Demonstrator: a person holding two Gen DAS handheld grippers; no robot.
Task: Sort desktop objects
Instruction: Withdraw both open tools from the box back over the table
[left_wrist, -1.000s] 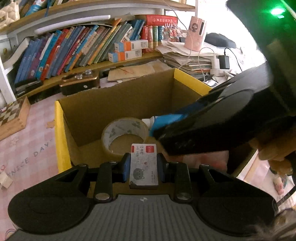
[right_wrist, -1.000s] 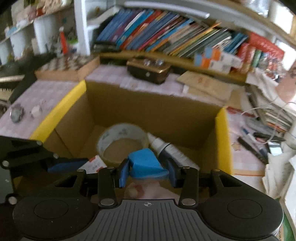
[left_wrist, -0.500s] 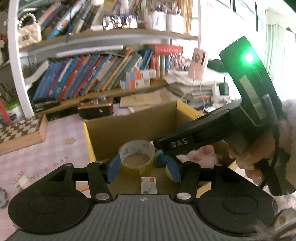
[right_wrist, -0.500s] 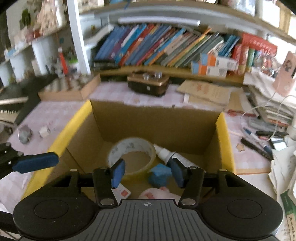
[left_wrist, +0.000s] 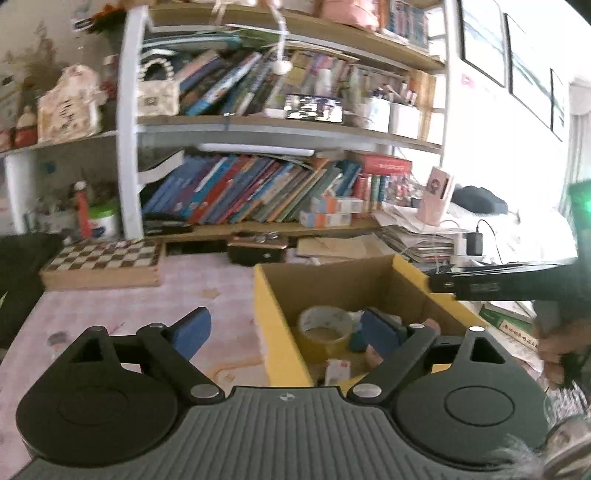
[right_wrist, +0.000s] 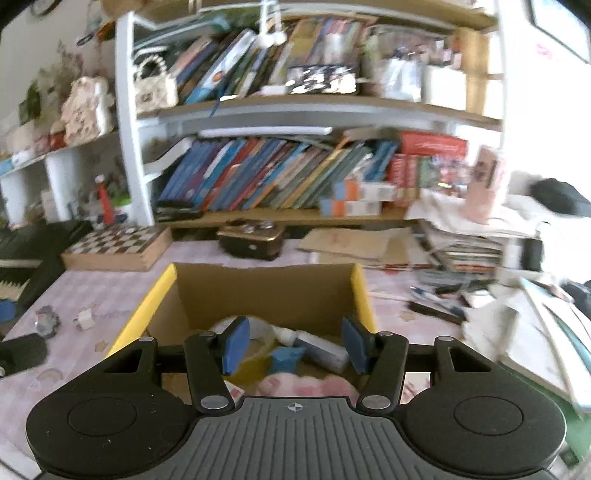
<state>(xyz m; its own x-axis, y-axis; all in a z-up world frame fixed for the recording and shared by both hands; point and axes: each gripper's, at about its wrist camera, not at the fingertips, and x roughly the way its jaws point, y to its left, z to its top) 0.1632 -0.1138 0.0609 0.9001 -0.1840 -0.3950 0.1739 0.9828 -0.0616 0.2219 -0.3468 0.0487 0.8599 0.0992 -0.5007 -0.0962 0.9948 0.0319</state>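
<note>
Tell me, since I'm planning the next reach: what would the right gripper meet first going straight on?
Probably the contents of the cardboard box: the open right gripper points at the blue block and white bottle; depth is unclear.

- A table (right_wrist: 122, 295) with a pink checked cloth carries everything.
- An open cardboard box (right_wrist: 266, 291) with yellow flaps stands in the middle.
- A chessboard (right_wrist: 118, 245) lies at the back left.
- A dark casket (right_wrist: 251, 240) sits behind the box.
- Pens (right_wrist: 436, 308) and stacked papers (right_wrist: 469, 236) lie to the right.
</note>
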